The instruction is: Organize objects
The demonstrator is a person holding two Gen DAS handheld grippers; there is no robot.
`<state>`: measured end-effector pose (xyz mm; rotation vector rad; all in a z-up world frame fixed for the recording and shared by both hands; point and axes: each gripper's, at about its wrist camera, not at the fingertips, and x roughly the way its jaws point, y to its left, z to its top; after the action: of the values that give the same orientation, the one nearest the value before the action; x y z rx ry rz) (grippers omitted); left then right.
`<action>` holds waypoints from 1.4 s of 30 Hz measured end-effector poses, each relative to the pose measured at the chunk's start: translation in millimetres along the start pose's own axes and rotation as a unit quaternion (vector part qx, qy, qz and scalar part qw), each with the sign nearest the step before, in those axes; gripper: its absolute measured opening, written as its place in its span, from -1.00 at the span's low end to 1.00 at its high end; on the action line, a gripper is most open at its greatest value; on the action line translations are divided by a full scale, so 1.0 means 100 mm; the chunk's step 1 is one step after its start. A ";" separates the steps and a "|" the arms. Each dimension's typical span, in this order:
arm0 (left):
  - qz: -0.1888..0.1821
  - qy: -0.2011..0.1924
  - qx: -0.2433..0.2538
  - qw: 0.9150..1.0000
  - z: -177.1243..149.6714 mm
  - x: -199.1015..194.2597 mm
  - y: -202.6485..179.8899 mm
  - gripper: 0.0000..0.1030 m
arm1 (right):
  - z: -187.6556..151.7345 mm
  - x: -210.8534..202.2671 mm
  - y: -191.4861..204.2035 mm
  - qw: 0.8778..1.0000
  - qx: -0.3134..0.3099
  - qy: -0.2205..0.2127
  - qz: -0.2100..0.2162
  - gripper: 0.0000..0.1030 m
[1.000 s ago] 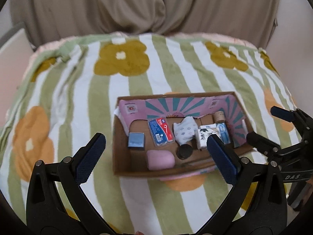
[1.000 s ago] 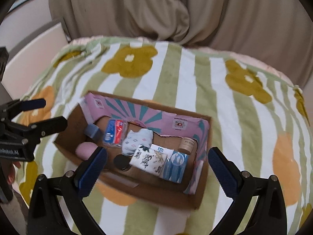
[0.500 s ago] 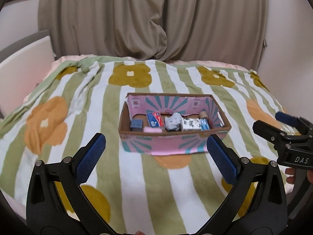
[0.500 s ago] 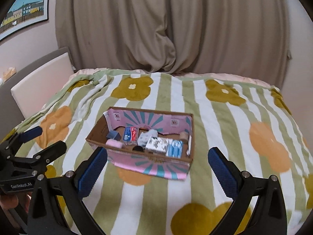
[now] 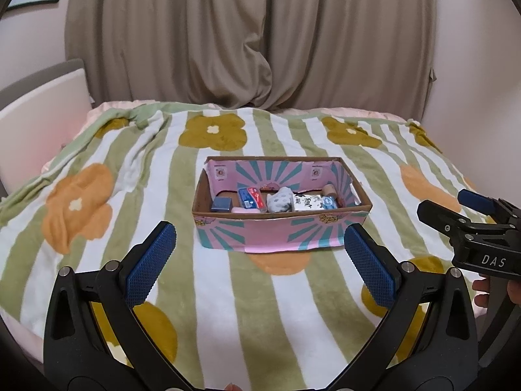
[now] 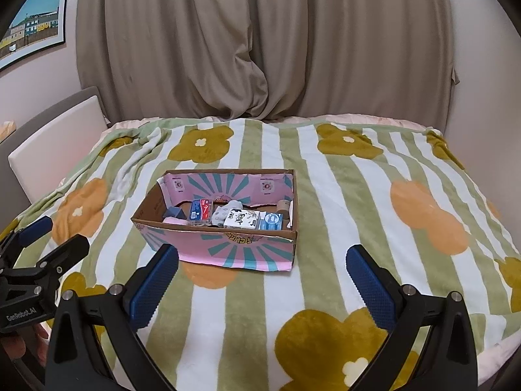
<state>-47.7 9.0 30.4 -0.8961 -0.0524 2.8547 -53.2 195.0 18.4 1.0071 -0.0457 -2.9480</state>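
A pink and teal cardboard box [image 5: 276, 236] [image 6: 228, 251] sits mid-bed on a striped flower blanket. Inside lie several small items: a dark blue box [image 5: 221, 203], a red and blue packet [image 5: 249, 198], a rolled grey sock [image 5: 280, 199], a black-and-white printed pack [image 5: 306, 202] [image 6: 242, 219], a blue pack [image 6: 273, 221] and a brown roll [image 5: 329, 190] [image 6: 283, 207]. My left gripper [image 5: 260, 260] stands open and empty, well short of the box. My right gripper [image 6: 263, 273] is also open and empty, near the bed's front edge; it shows at the right in the left wrist view [image 5: 452, 210].
The green, white and orange blanket [image 5: 130, 195] covers the whole bed. Beige curtains [image 5: 254, 39] hang behind it. A white headboard panel [image 6: 55, 143] stands at the left, with a framed picture [image 6: 32, 32] on the wall above. A hand [image 5: 485, 293] holds the right gripper.
Both grippers have pulled back and away from the box, which now looks smaller and farther. Both stayed open and empty. The box and its contents have not moved.
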 end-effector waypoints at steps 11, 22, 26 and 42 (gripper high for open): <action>0.005 0.005 -0.011 1.000 -0.05 0.02 0.03 1.00 | 0.00 -0.01 0.04 1.000 -0.009 0.001 -0.009 0.99; 0.007 0.003 -0.015 1.000 -0.07 0.01 0.05 1.00 | 0.03 0.01 0.05 1.000 -0.008 0.002 -0.012 0.99; 0.005 0.004 -0.017 1.000 -0.07 0.02 0.05 1.00 | 0.04 0.02 0.05 1.000 -0.008 0.000 -0.013 0.99; 0.006 0.003 -0.014 1.000 -0.06 0.06 0.03 1.00 | 0.05 0.03 0.08 1.000 -0.010 0.002 -0.017 0.99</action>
<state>-49.2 6.7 22.2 -0.9118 -0.0870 2.8685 -58.2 187.1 21.0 1.0224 0.0020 -2.9707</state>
